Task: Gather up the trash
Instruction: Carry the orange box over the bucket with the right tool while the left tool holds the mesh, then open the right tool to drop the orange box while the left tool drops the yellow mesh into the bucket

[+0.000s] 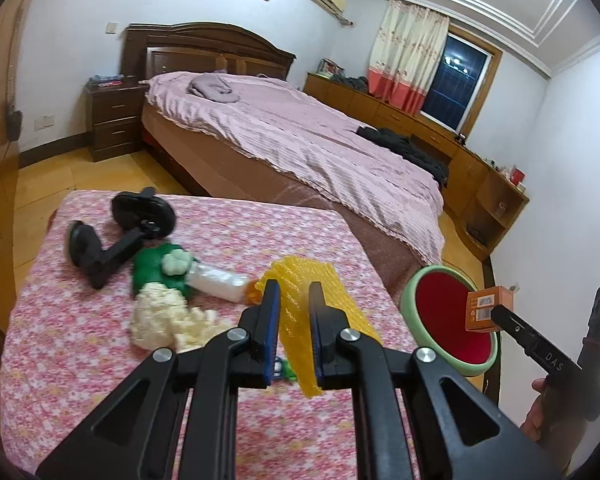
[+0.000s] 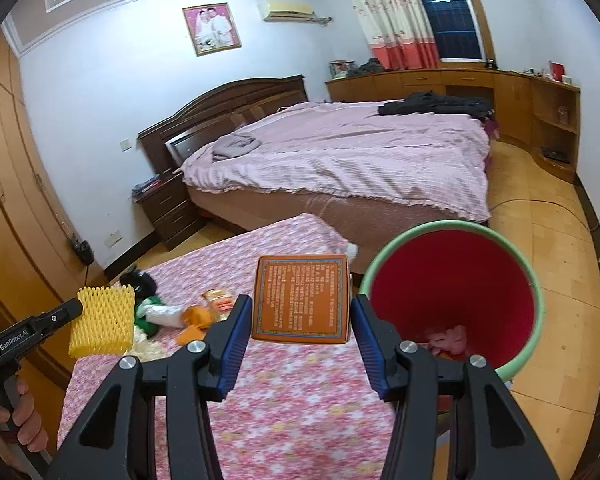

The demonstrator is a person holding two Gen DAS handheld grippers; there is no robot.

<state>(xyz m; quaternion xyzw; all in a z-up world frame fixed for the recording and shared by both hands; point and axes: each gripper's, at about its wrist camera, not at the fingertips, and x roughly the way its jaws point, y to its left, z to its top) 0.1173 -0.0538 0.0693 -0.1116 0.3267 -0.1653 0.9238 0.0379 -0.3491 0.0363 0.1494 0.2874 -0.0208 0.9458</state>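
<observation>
- The left gripper point(image 1: 294, 304) was clamped nearly closed on a yellow foam net point(image 1: 320, 300), which it held above the floral table point(image 1: 100, 360).
- The right gripper point(image 2: 300, 320) stood about half open, gripping an orange box point(image 2: 300, 300) between its blue pads.
- The red bin with a green rim point(image 2: 456, 292) stood off the table's right edge, some trash already inside.
- More scraps lay at the table's far left: a green wrapper point(image 1: 156, 264) and white foam bits point(image 1: 160, 312).
</observation>
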